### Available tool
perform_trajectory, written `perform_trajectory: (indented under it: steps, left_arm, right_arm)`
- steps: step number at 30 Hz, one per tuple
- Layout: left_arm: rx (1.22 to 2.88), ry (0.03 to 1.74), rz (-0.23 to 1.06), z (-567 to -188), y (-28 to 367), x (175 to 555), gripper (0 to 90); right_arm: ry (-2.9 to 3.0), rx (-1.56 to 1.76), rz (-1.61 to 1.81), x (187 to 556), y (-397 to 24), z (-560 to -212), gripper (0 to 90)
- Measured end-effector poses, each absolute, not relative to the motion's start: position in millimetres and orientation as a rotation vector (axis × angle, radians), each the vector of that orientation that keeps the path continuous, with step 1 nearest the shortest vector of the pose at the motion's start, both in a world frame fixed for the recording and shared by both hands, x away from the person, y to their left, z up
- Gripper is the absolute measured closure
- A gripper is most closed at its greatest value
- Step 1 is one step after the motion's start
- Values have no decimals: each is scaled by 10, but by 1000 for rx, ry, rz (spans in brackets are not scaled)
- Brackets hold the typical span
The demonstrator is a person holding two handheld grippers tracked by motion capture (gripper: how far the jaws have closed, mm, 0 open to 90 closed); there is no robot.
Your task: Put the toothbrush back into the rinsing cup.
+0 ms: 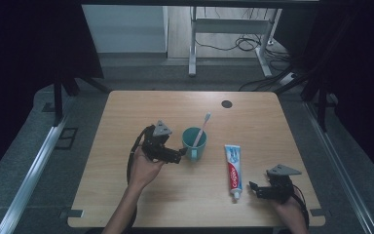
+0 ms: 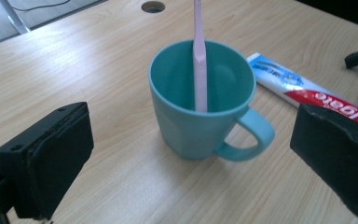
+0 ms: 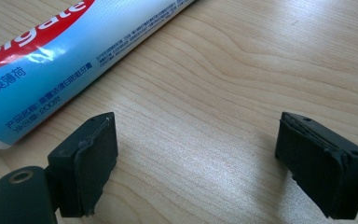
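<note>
Looks like the approach step: left claw (image 2: 193, 154) has its jaws wide apart with nothing held, lined up on the teal mug (image 2: 200, 107) at frame centre on the worktop (image 1: 126, 195), pink toothbrush (image 2: 199, 60) standing inside. The next move probably needs it to ease forward and close around the mug. Right claw (image 3: 196, 163) sits with jaws apart and empty, beside the toothpaste tube (image 3: 65, 60), upper left of its view.
</note>
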State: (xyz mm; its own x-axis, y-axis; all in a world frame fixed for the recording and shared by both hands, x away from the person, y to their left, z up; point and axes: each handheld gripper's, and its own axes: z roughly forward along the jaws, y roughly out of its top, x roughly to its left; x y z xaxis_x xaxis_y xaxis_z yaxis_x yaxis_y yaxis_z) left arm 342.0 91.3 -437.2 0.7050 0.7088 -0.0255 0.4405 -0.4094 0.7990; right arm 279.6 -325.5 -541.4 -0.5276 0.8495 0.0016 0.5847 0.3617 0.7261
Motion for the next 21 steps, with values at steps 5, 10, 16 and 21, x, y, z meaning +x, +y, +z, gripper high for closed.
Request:
perform_trajectory:
  steps: [5, 10, 16, 21]
  left_arm:
    - [2081, 868, 410, -4423, 951, 3364, 0]
    - [2090, 870, 413, -4500, 988, 3305, 0]
    - [2095, 881, 411, -4615, 1053, 3217, 0]
    - [2096, 891, 413, -4724, 1106, 3151, 0]
  right_arm:
    - [2254, 1250, 971, 2797, -3256, -5415, 125]
    - [2255, 1251, 970, 2797, -3257, -5414, 125]
    - [2254, 1255, 971, 2795, -3255, -5414, 125]
    - [2254, 1255, 970, 2795, -3255, -5414, 125]
